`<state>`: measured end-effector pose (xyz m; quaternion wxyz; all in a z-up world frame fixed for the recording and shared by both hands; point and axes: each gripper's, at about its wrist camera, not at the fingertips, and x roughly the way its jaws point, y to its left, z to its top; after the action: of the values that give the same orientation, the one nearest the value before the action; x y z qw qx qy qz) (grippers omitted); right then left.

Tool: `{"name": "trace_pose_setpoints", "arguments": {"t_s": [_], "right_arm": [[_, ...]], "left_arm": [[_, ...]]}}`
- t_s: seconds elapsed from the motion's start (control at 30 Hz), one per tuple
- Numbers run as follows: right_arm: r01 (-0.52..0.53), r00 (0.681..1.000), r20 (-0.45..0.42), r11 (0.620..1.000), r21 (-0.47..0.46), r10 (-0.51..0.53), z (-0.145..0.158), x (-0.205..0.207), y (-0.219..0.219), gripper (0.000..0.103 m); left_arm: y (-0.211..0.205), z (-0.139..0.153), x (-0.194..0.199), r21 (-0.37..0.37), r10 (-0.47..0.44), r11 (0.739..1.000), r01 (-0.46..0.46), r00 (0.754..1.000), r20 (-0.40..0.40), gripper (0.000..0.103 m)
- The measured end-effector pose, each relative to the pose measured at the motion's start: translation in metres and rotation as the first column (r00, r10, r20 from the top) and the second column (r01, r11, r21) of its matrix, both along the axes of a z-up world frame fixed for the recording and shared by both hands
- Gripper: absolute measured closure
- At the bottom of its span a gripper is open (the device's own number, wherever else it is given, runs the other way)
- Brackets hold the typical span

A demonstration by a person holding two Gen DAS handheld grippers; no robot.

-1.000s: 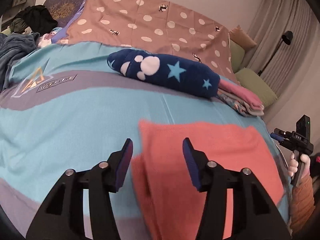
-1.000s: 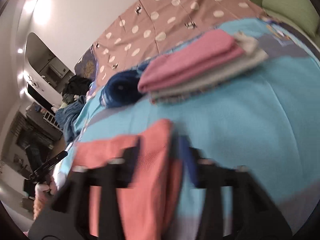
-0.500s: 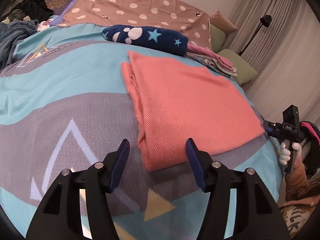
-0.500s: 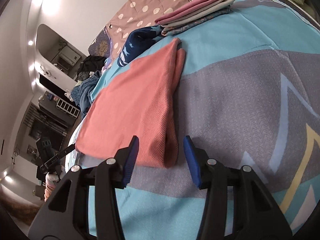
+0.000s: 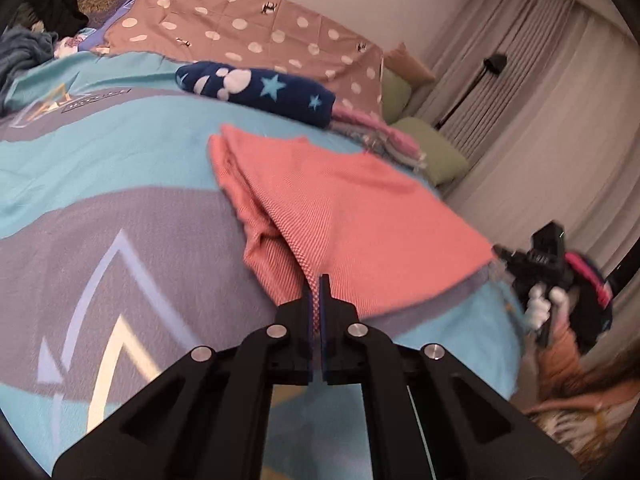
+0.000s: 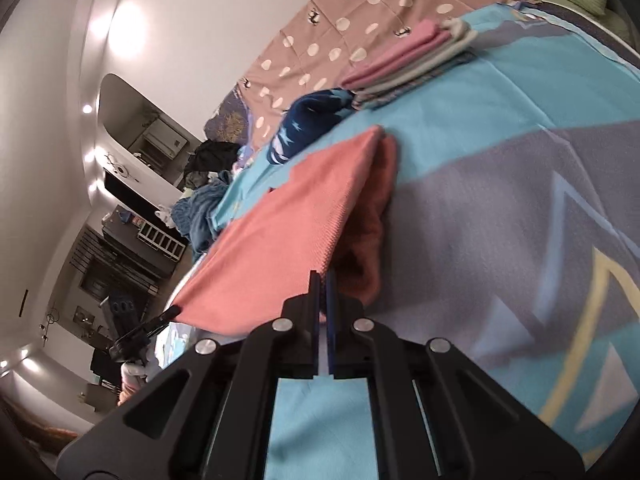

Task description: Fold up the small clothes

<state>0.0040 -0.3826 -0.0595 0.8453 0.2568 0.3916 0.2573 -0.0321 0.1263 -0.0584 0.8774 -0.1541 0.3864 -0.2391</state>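
A folded coral-pink knit garment [image 5: 352,208] lies on the blue and grey bedspread [image 5: 120,208]. My left gripper [image 5: 319,292] is shut on its near left corner and lifts the top layer a little. My right gripper [image 6: 322,288] is shut on the garment's [image 6: 288,232] near right corner, with the top layer raised off the darker under layer [image 6: 368,248]. The right gripper also shows in the left wrist view [image 5: 536,260] at the garment's far right corner.
A navy star-patterned fleece roll [image 5: 256,90] and a stack of folded pink and grey clothes [image 6: 408,60] lie beyond the garment. A polka-dot brown cover [image 5: 256,36], green pillows [image 5: 432,148] and a pile of dark clothes [image 5: 36,36] sit at the bed's head.
Both grippers were open just short of the garment's near edge; now both have shut on its near corners and raised the top layer.
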Motion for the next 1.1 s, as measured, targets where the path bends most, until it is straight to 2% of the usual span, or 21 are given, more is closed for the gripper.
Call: {"name": "trace_pose_setpoints", "arguments": {"t_s": [0.07, 0.1, 0.17, 0.23, 0.27, 0.3, 0.33, 0.37, 0.47, 0.5, 0.53, 0.57, 0.67, 0.73, 0.8, 0.87, 0.9, 0.97, 1.1], "right_arm": [[0.024, 0.999, -0.024, 0.998, -0.059, -0.026, -0.010, -0.003, -0.005, 0.101], [0.042, 0.998, -0.053, 0.995, -0.087, -0.047, -0.018, -0.004, -0.008, 0.101], [0.057, 0.994, -0.092, 0.996, -0.075, -0.064, -0.029, -0.007, -0.016, 0.100], [0.064, 0.993, -0.090, 0.995, -0.071, -0.071, -0.030, -0.010, -0.017, 0.100], [0.060, 0.995, -0.082, 0.996, -0.067, -0.065, -0.028, -0.010, -0.015, 0.094], [0.049, 0.996, -0.072, 0.997, -0.061, -0.053, -0.024, -0.010, -0.012, 0.087], [0.041, 0.997, -0.060, 0.998, -0.057, -0.045, -0.021, -0.009, -0.009, 0.063], [0.039, 0.998, -0.041, 0.997, -0.069, -0.042, -0.017, -0.008, -0.003, 0.050], [0.014, 0.999, -0.036, 0.994, -0.111, -0.018, -0.016, 0.001, 0.016, 0.051], [0.006, 0.999, -0.048, 0.993, -0.117, -0.012, -0.022, 0.005, 0.021, 0.060], [-0.002, 0.998, -0.059, 0.993, -0.121, -0.005, -0.027, 0.008, 0.025, 0.092], [0.002, 0.997, -0.082, 0.991, -0.137, -0.013, -0.033, 0.011, 0.027, 0.101], [0.014, 0.999, -0.049, 0.991, -0.132, -0.021, -0.028, -0.004, 0.023, 0.101], [-0.003, 0.999, -0.032, 0.988, -0.157, -0.002, -0.023, -0.013, 0.021, 0.101], [-0.015, 0.998, -0.066, 0.981, -0.195, 0.002, -0.029, -0.011, 0.020, 0.101], [-0.035, 0.995, -0.101, 0.980, -0.195, 0.015, -0.036, -0.004, 0.020, 0.099], [-0.028, 0.995, -0.104, 0.980, -0.196, 0.008, -0.034, 0.000, 0.020, 0.096], [-0.007, 0.996, -0.089, 0.979, -0.203, -0.011, -0.027, 0.003, 0.019, 0.074], [0.016, 1.000, 0.001, 0.972, -0.236, -0.016, 0.004, 0.030, 0.025, 0.071]], "left_arm": [[0.004, -0.016, -0.001, 0.042, 0.027, 0.999, -0.024, 0.998, -0.054, 0.100], [0.006, -0.023, -0.001, 0.057, 0.045, 0.998, -0.041, 0.996, -0.077, 0.092], [0.013, -0.027, -0.002, 0.022, 0.074, 0.997, -0.072, 0.994, -0.084, 0.085], [0.016, -0.021, -0.003, 0.031, 0.107, 0.994, -0.105, 0.992, -0.064, 0.066], [0.015, -0.017, -0.003, 0.037, 0.120, 0.992, -0.119, 0.992, -0.048, 0.055], [0.013, -0.013, 0.000, 0.037, 0.117, 0.993, -0.115, 0.993, -0.035, 0.054], [0.011, -0.012, 0.002, 0.036, 0.111, 0.993, -0.110, 0.993, -0.032, 0.054], [0.009, -0.012, 0.006, 0.037, 0.109, 0.993, -0.108, 0.994, -0.031, 0.053], [0.000, -0.021, 0.023, 0.052, 0.118, 0.992, -0.114, 0.991, -0.069, 0.053], [-0.001, -0.025, 0.024, 0.060, 0.124, 0.991, -0.120, 0.989, -0.084, 0.053], [-0.002, -0.027, 0.026, 0.065, 0.135, 0.989, -0.129, 0.987, -0.084, 0.053], [-0.001, -0.024, 0.025, 0.065, 0.140, 0.989, -0.135, 0.987, -0.076, 0.053], [-0.001, -0.018, 0.014, 0.108, 0.134, 0.986, -0.129, 0.990, -0.048, 0.066], [0.001, -0.018, 0.009, 0.139, 0.137, 0.982, -0.129, 0.990, -0.047, 0.066], [0.007, -0.018, 0.009, 0.139, 0.149, 0.980, -0.140, 0.988, -0.052, 0.066], [0.011, -0.013, 0.015, 0.130, 0.167, 0.979, -0.160, 0.985, -0.048, 0.066], [0.011, -0.011, 0.016, 0.125, 0.170, 0.978, -0.164, 0.985, -0.042, 0.062], [0.011, 0.000, 0.025, 0.115, 0.173, 0.979, -0.170, 0.985, -0.012, 0.056], [-0.001, 0.015, 0.061, 0.168, 0.141, 0.975, -0.142, 0.990, 0.020, 0.052]]}}
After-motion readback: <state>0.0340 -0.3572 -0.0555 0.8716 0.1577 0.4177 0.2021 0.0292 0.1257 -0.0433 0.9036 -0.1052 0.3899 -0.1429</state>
